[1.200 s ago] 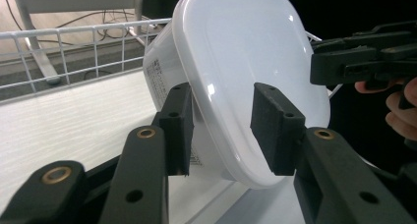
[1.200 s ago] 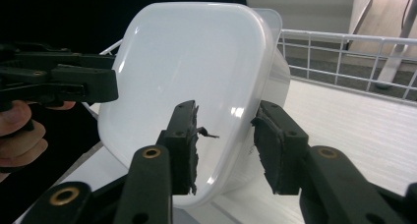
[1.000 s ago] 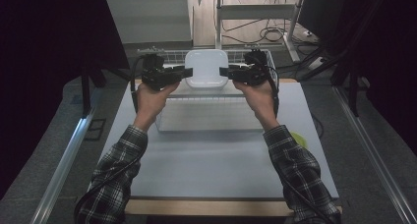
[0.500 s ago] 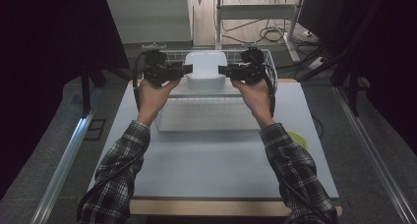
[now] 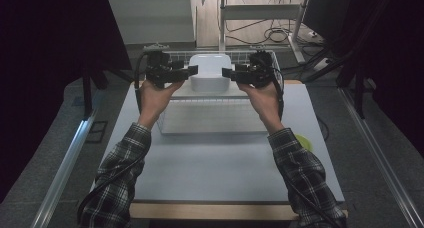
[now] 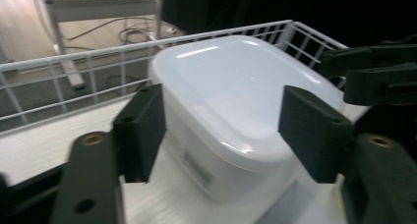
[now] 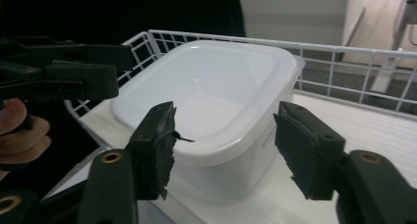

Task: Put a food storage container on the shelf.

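Observation:
A white lidded plastic container [image 5: 210, 74] stands on a white surface inside a white wire basket [image 5: 176, 53]. My left gripper [image 5: 192, 70] is at its left side and my right gripper [image 5: 227, 73] at its right, both pointing inward. In the left gripper view the container [image 6: 231, 91] lies between the jaws of the left gripper [image 6: 223, 130], whose pads stand off its sides. In the right gripper view the right gripper [image 7: 231, 150] straddles a corner of the container [image 7: 211, 91] the same way. Both pairs of jaws have just been opening and press on nothing.
A clear plastic box [image 5: 210, 117] stands on the white table [image 5: 210, 163] just in front of the basket. A yellow-green object [image 5: 303, 141] lies by the right sleeve. Dark floor, metal rails and cables surround the table.
Both grippers' jaws have spread away from the container's sides, and it now rests in the basket. The hands have barely shifted.

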`<state>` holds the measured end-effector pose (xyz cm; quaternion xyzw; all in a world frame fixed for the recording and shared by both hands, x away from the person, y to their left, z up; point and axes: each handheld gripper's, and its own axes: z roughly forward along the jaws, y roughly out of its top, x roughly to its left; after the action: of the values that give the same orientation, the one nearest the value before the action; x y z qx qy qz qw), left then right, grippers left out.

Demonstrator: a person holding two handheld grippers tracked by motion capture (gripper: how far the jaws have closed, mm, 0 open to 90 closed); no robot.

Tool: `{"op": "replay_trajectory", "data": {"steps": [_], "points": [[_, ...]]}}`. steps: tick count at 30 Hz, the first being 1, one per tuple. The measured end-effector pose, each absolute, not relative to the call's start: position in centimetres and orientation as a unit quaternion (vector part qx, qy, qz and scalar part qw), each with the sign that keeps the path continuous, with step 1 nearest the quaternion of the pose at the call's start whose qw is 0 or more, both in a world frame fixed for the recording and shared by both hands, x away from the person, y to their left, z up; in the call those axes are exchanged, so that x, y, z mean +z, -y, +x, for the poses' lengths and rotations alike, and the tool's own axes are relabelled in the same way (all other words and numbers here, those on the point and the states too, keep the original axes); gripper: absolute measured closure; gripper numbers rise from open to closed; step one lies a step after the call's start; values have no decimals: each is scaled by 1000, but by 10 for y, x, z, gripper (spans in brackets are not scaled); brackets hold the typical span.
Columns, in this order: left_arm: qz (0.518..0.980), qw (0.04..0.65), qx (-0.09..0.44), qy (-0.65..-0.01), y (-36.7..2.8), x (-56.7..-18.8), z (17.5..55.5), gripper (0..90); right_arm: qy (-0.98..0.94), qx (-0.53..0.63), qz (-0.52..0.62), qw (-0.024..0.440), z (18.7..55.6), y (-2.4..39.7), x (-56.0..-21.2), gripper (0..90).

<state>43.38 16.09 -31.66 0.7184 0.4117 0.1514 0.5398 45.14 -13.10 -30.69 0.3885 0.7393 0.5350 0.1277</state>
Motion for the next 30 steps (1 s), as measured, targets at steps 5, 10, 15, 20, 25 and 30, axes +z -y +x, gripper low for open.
{"op": "replay_trajectory", "data": {"steps": [5, 10, 15, 20, 25, 30], "points": [[729, 545, 146, -387, -162, -319, 418, 179, -746, 536, 374, 128, 438, 139, -311, 295], [743, 540, 144, -369, -164, -324, 403, 104, -750, 538, 361, 131, 424, 147, -318, 240], [753, 534, 149, -355, -163, -332, 386, 61, -760, 534, 346, 131, 410, 151, -325, 198], [755, 537, 154, -343, -165, -343, 369, 41, -772, 527, 330, 131, 397, 154, -336, 165], [759, 531, 162, -339, -166, -357, 354, 32, -780, 521, 318, 134, 386, 158, -346, 135], [763, 527, 164, -338, -168, -372, 340, 29, -792, 509, 307, 138, 376, 162, -359, 93]]}}
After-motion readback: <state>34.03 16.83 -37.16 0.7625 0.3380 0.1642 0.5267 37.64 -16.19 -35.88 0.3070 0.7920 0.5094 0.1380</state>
